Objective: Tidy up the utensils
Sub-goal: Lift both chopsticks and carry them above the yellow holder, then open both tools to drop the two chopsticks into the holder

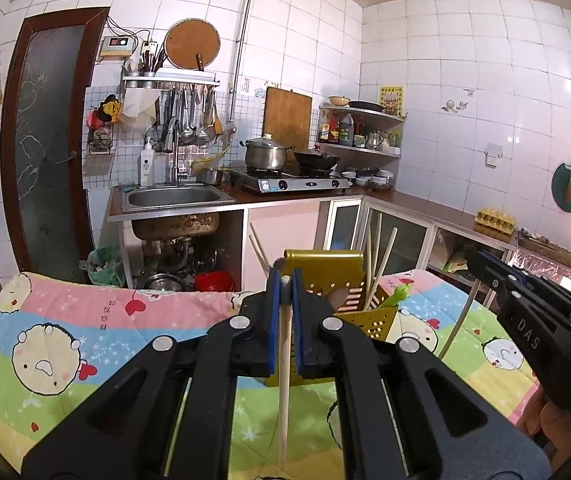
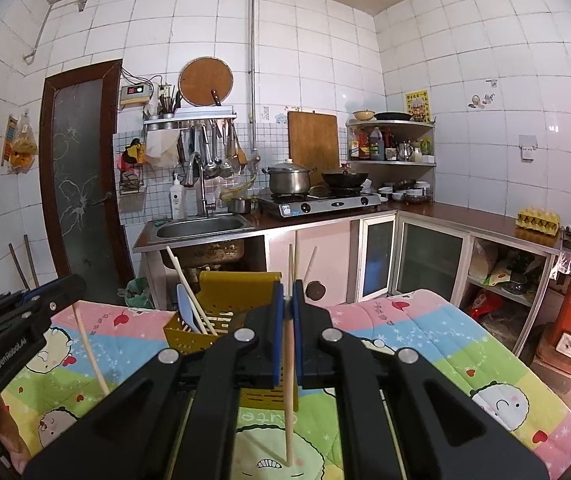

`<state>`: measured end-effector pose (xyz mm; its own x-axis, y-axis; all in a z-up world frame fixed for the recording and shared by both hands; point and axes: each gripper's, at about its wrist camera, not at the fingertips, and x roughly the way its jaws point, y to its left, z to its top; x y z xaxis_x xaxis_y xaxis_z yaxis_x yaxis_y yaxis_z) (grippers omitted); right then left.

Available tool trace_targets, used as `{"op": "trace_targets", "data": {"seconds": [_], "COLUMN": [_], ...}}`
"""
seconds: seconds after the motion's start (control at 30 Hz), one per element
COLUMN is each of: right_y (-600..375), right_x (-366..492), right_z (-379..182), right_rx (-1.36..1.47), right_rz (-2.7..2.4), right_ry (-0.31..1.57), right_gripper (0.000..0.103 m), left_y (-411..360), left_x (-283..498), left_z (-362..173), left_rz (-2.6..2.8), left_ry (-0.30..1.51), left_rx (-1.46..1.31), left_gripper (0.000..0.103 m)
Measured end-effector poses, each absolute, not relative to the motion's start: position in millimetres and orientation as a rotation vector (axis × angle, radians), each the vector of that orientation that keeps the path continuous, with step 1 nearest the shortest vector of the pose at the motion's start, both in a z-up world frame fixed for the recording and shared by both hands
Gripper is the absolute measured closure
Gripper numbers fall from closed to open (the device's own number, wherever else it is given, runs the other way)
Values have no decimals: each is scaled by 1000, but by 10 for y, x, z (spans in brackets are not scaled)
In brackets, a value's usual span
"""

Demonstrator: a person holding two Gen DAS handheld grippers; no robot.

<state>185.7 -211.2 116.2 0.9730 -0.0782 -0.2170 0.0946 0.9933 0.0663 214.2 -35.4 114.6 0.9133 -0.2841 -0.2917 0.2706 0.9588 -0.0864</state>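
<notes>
Two hand-held grippers (image 1: pixel 285 280) (image 2: pixel 288 294), two held chopsticks (image 1: pixel 284 380) (image 2: pixel 289 392), one yellow utensil holder (image 1: pixel 325 276).

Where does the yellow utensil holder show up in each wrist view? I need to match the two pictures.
Left wrist view: the yellow utensil holder sits at centre, just right of and behind the left gripper, chopsticks standing in it.
Right wrist view: the holder is at centre-left, partly hidden behind the right gripper.
Shared landmark: the steel sink on the counter behind.
</notes>
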Motion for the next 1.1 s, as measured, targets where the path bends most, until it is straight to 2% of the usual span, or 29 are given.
{"op": "trace_targets", "data": {"seconds": [0.23, 0.8, 1.1], "right_y": [-2139, -2167, -2223], "right_x": [1886, 2277, 2770], "right_z": [1352, 2295, 2323], "right_rx": [92, 97, 99], "right_rz": [-67, -8, -9], "right_ry": [193, 65, 82], "right_gripper": [99, 99, 99], "left_y": [-398, -574, -660], "left_x": [2224, 2615, 2973], "left_z": [1327, 2225, 2274], "left_rz": [-299, -326, -320], "left_ry": [280, 120, 89], "left_rx": [-56, -86, -83], "left_gripper": [99, 99, 99]}}
